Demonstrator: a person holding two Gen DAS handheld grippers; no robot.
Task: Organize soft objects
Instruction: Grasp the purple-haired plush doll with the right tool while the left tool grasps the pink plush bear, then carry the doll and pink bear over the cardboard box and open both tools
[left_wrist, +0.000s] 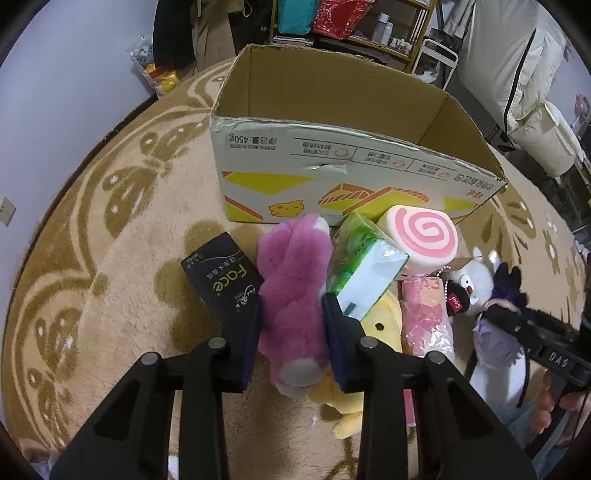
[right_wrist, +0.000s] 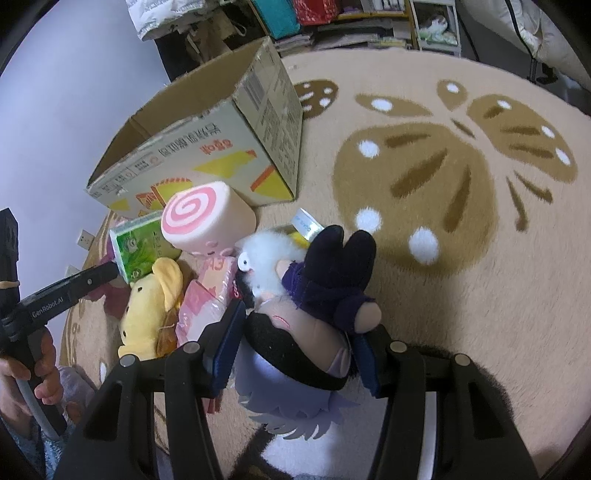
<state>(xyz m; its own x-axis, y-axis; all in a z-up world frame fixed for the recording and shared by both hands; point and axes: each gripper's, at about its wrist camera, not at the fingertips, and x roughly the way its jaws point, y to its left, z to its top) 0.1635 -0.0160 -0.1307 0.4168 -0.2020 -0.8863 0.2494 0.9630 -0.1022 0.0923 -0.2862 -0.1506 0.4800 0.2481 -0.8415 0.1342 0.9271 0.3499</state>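
Left gripper (left_wrist: 291, 314) clamps the pink plush (left_wrist: 291, 291), right gripper (right_wrist: 295, 343) the purple-haired doll (right_wrist: 310, 332), both before the cardboard box (left_wrist: 332, 162); either soft body risks slipping free.

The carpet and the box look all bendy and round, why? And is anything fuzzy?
Left wrist view: the fisheye lens bows the cardboard box and curves the carpet, with dark corners around the picture. Right wrist view: same bending; the white fluffy toy looks a bit blurry, and the carpet's far edge is smeared.
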